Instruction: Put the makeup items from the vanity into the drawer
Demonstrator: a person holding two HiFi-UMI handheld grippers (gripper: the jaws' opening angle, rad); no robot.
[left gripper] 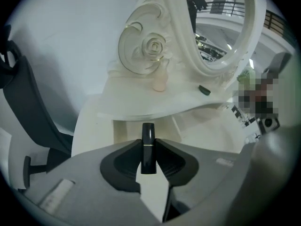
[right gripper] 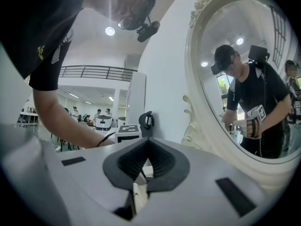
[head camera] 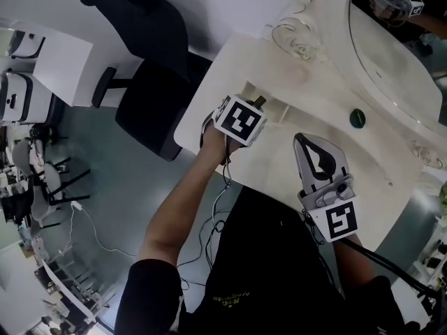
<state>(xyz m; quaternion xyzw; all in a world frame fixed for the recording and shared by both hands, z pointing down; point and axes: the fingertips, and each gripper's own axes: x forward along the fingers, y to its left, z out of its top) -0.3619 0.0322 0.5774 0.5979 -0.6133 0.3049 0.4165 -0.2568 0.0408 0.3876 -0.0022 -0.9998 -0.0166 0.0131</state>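
My left gripper (left gripper: 148, 150) is shut on a black lipstick tube (left gripper: 148, 140) with a thin gold band, held upright between the pads. In the head view, the left gripper (head camera: 257, 105) holds the tube's dark tip (head camera: 260, 101) at the open drawer (head camera: 281, 111) under the white vanity top (head camera: 230, 68). The drawer's pale inside (left gripper: 126, 132) lies just beyond the jaws. A small dark green item (head camera: 357, 118) lies on the vanity near the mirror, and it also appears as a small dark item (left gripper: 204, 90) in the left gripper view. My right gripper (head camera: 312, 144) hovers over the vanity's front, shut and empty (right gripper: 141, 171).
An oval mirror (head camera: 398, 54) in an ornate white frame (left gripper: 146, 48) stands at the vanity's back. A pale pink bottle (left gripper: 160, 80) sits by the frame's scroll. A black chair (head camera: 150, 82) stands left of the vanity. Cables (head camera: 105, 239) trail on the floor.
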